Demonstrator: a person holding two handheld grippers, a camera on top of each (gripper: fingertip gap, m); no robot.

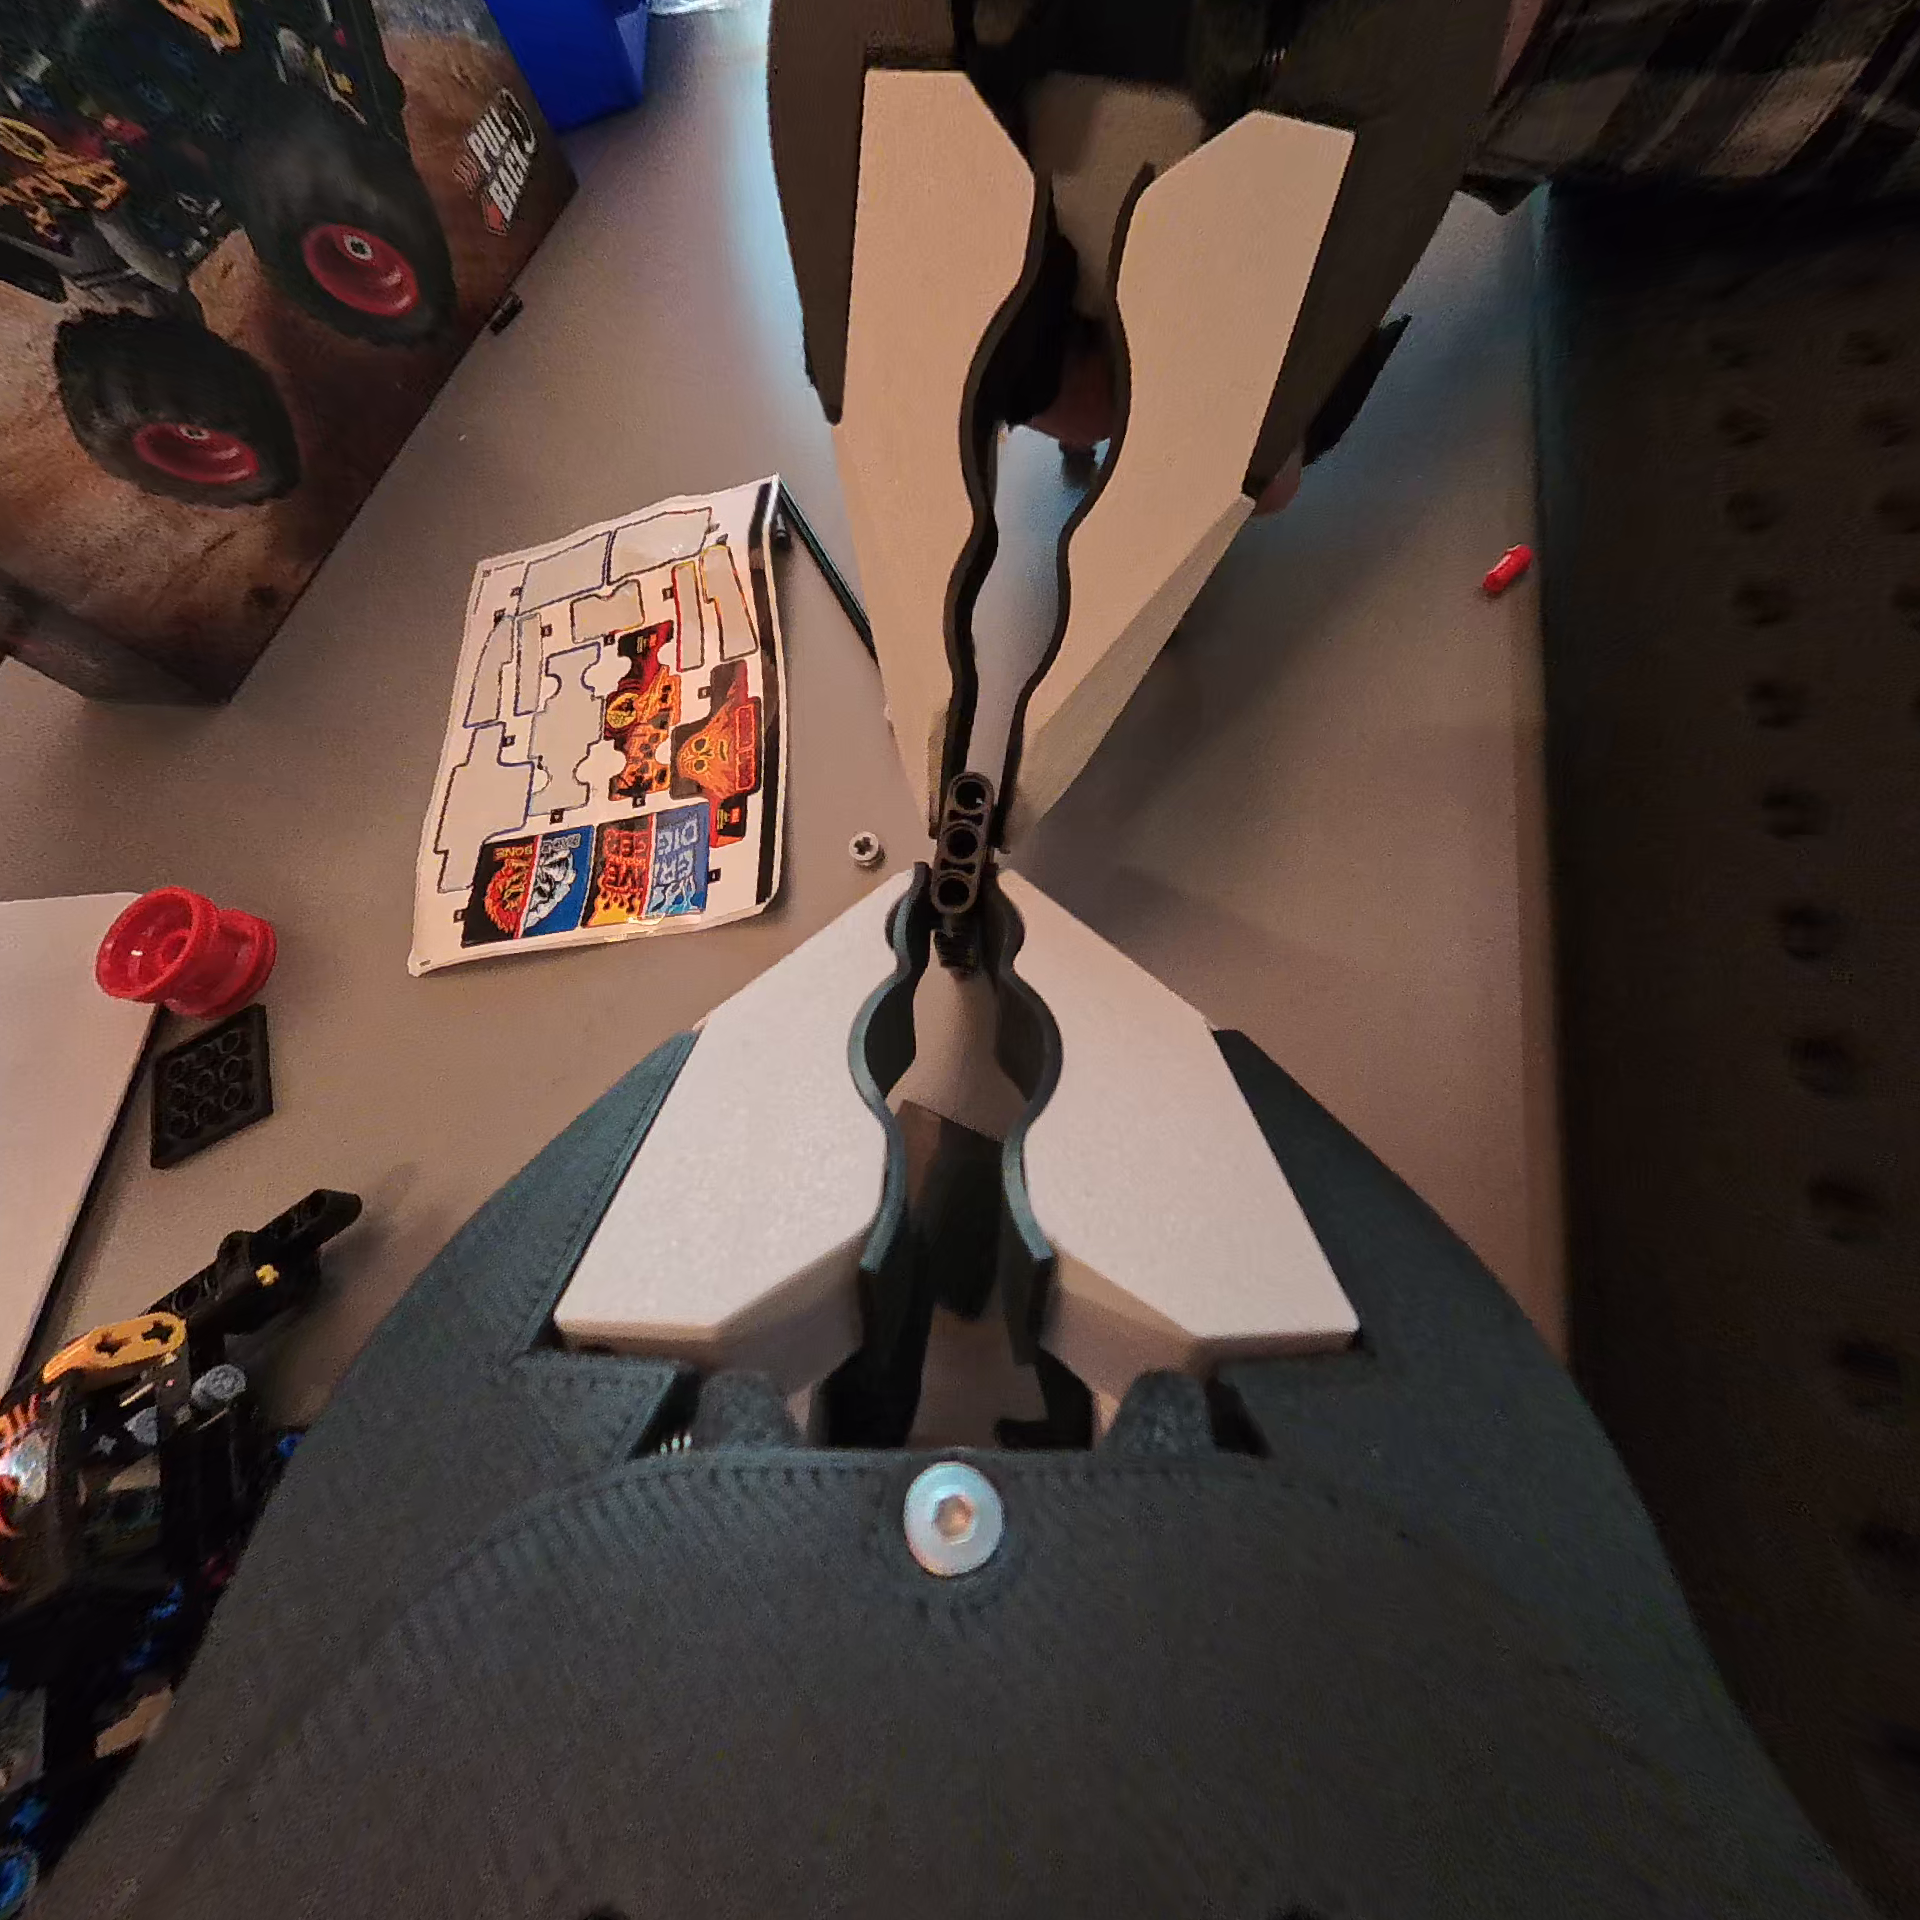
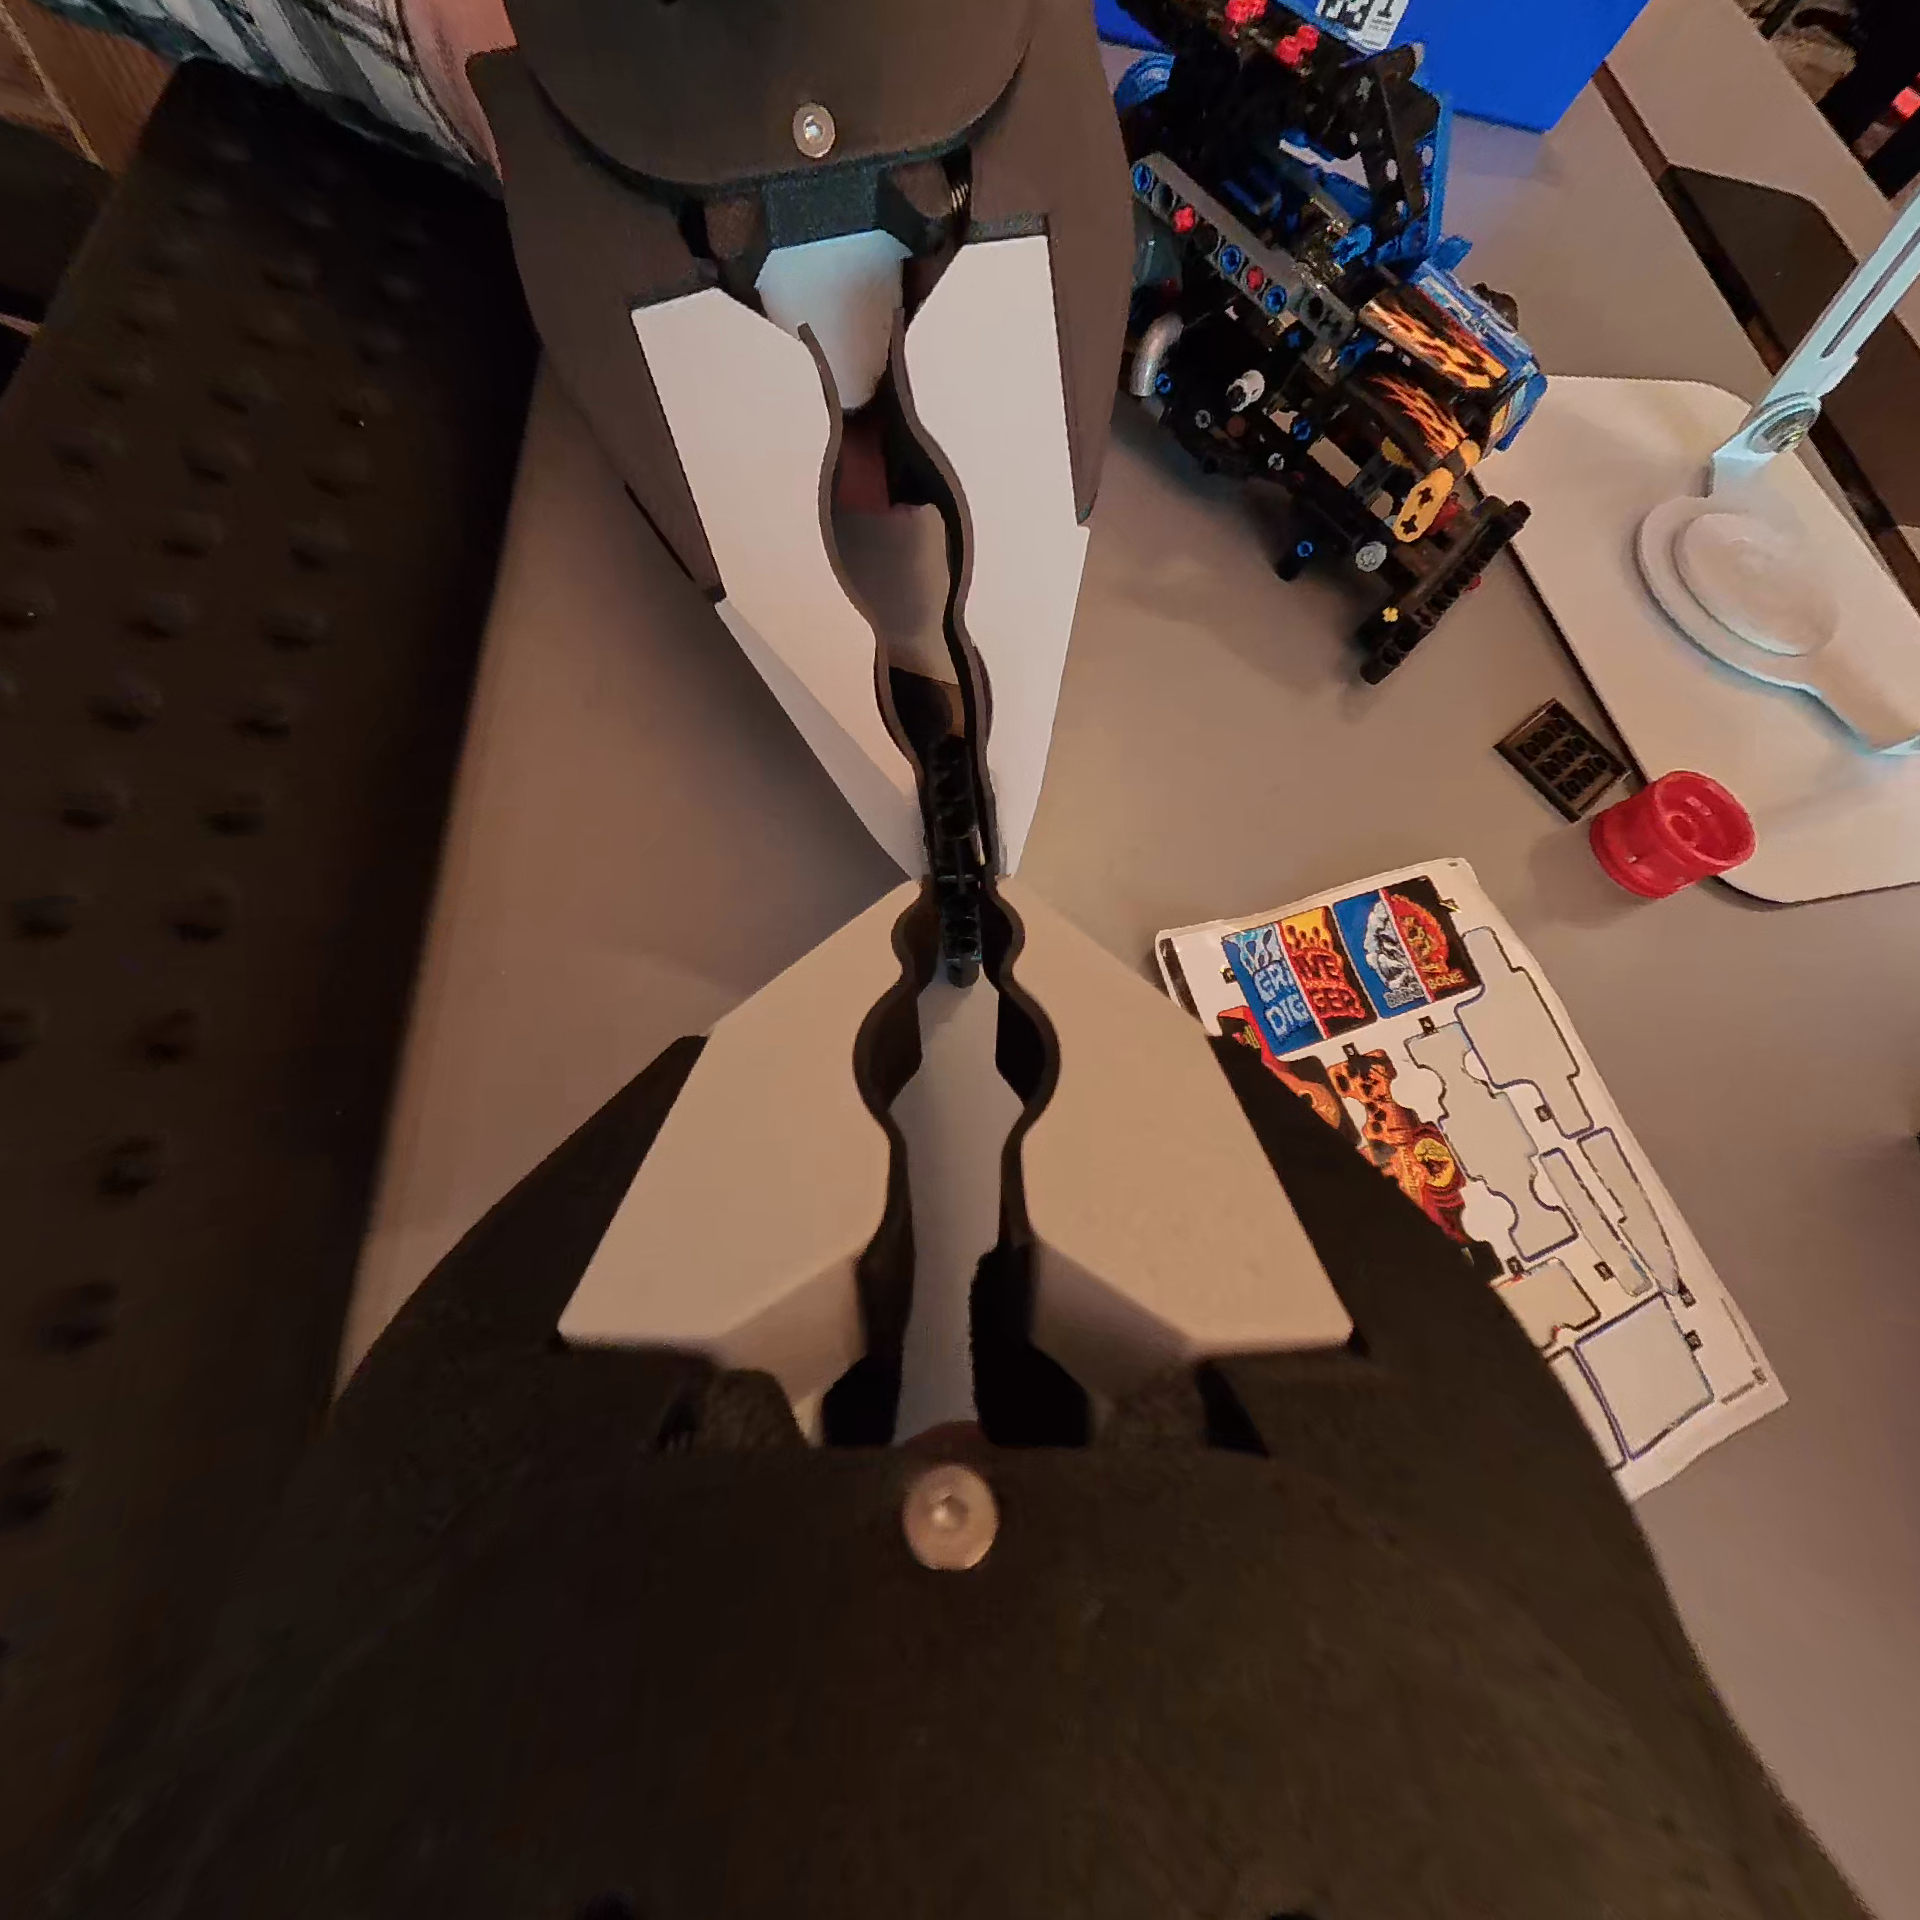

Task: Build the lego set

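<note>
Two claws, left claw and right claw, both grasping one black beam.

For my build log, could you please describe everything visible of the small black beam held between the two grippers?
The black beam is a short, narrow piece of matt black plastic with three round through-holes in a row on its visible face. It hangs in the air above the grey table, not touching it. The left gripper pinches one end and the right gripper the other, tip to tip, so only the middle shows. In the right wrist view it appears edge-on, and the holes cannot be made out there.
</note>
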